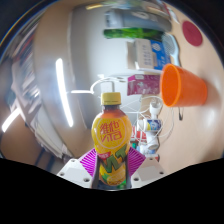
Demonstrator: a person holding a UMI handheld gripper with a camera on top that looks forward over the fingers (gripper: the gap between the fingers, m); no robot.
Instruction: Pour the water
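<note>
The gripper (112, 170) was closed on a yellow drink bottle (112, 140), its two fingers pressing the lower body of the bottle from either side, with the magenta pads (91, 160) showing against the label at left and right. The bottle stood upright between the fingers — orange cap (112, 98) on top, a yellow label with red lettering and fruit pictures across its front, and pale yellow liquid visible below the label. Whether its base touched anything could not be told, since the fingers and the lower edge hid it.

Beyond the bottle and off to its right, an orange cup (184, 86) appeared tilted, its open mouth turned toward the bottle, well apart from it. Between the bottle and the cup, just beside the bottle's right shoulder, sat a small white object with blue and red markings (150, 130) — too small to identify. Farther back lay a white surface (140, 80) carrying a green-and-white package (150, 50) and what looked like a green bottle (125, 33) lying behind it. A round dark-red shape (193, 32) showed near the far right. Long bright streaks of light (62, 90) ran across the blurred background to the left of the bottle.
</note>
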